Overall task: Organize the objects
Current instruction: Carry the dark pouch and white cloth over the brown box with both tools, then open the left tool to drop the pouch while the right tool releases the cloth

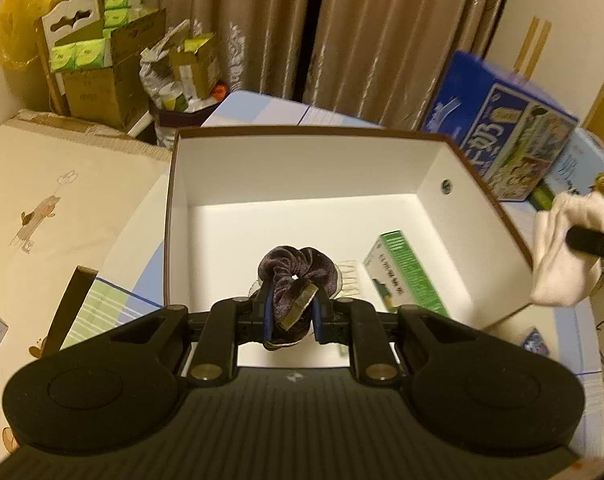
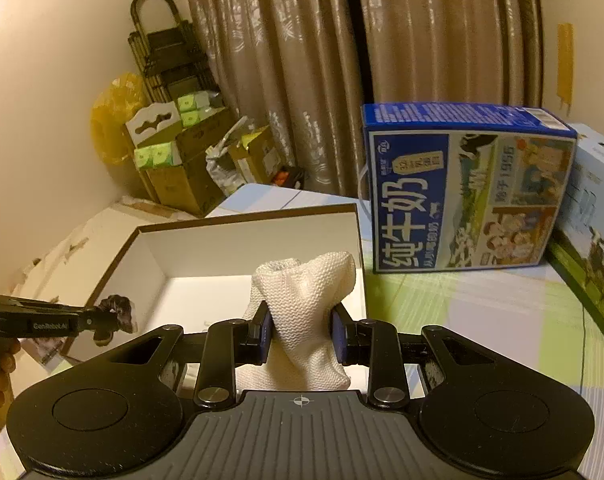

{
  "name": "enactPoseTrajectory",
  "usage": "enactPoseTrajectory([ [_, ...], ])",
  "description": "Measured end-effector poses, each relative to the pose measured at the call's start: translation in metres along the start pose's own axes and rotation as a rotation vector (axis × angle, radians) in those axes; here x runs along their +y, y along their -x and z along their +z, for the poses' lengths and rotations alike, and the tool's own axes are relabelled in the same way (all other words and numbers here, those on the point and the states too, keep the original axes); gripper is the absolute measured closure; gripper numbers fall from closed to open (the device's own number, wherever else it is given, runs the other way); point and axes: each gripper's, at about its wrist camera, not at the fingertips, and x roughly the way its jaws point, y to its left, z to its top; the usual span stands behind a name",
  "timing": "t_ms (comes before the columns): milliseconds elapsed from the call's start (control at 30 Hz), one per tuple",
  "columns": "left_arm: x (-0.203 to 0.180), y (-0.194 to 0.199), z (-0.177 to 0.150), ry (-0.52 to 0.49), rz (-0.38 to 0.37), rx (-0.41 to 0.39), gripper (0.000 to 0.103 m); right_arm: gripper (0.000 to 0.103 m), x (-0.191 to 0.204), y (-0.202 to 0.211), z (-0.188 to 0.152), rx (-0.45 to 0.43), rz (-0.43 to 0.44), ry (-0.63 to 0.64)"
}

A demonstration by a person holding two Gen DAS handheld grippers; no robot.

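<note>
Over an open white box [image 1: 302, 168] with a brown rim, the left gripper [image 1: 291, 312] holds a dark purple velvet scrunchie [image 1: 297, 272]. Its blue-padded fingers [image 1: 266, 308] are drawn narrow, pinching the gathered fabric between them. A strip of olive-coloured material [image 1: 299, 308] lies across the scrunchie between the fingers; what it is cannot be made out. The scrunchie appears to hang above the box floor rather than rest on it, though the angle makes that uncertain.

Inside the box, to the right of the scrunchie, lies a small green and white carton [image 1: 406, 276]. Just behind the scrunchie, something pale with comb-like teeth [image 1: 350, 280] lies mostly hidden.

The right gripper [image 2: 302, 338] squeezes a white knitted sock [image 2: 306, 300], bunched and folded, with the fingers partly closed on its middle. Seen from the right wrist, the sock sits at the near right corner of the box; from the left wrist view it hangs outside the box's right wall.

Behind the box on the table stands a blue milk carton case [image 2: 462, 196] with Chinese lettering.
</note>
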Motion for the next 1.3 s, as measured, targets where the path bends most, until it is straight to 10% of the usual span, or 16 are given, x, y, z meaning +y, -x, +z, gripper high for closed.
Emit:
enactPoseTrajectory([
  [500,0.009,-0.046,-0.009,0.012,0.024,0.112,0.075,0.076,0.004,-0.059,0.005,0.122,-0.005,0.165],
  [833,-0.001,-0.041,-0.002,-0.031,0.010,0.083,0.035,0.075,0.011,-0.086,0.000,0.210,-0.009,0.265],
  [1067,-0.001,-0.033,0.005,-0.039,0.014,0.054,0.024,0.050,0.011,-0.097,-0.001,0.222,-0.010,0.243],
  [1300,-0.002,-0.025,0.010,-0.040,0.022,0.049,0.018,0.046,0.007,-0.080,0.013,0.176,0.012,0.172],
])
